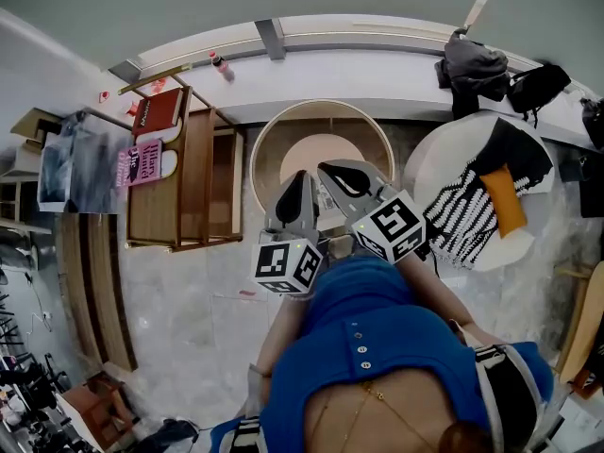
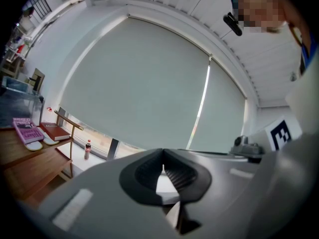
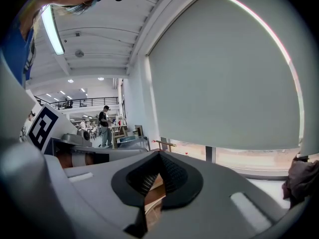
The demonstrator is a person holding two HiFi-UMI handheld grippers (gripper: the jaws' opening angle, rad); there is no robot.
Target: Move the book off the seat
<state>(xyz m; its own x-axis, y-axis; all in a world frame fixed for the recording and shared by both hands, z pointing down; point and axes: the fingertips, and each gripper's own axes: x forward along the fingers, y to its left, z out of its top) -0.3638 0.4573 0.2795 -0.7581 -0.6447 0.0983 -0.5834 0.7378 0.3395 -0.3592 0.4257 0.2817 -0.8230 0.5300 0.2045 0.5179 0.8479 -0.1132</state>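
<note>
An orange book (image 1: pixel 503 199) lies on a round white seat (image 1: pixel 444 163) with a black-and-white striped cloth, at the right of the head view. A red book (image 1: pixel 157 111) and a pink book (image 1: pixel 139 163) rest on a wooden bench at the left; the left gripper view also catches the pink book (image 2: pixel 27 131) and the red book (image 2: pixel 55 132). My left gripper (image 1: pixel 298 181) (image 2: pixel 163 154) and right gripper (image 1: pixel 333 170) (image 3: pixel 159 156) are held side by side close to my chest. Both are shut and empty, well short of any book.
A round wood-rimmed seat (image 1: pixel 321 149) stands straight ahead below the grippers. The wooden bench (image 1: pixel 189 182) is to its left. A small bottle (image 1: pixel 219 62) (image 2: pixel 87 149) and dark bags (image 1: pixel 477 69) sit on the window ledge. A person (image 3: pixel 104 126) stands far off.
</note>
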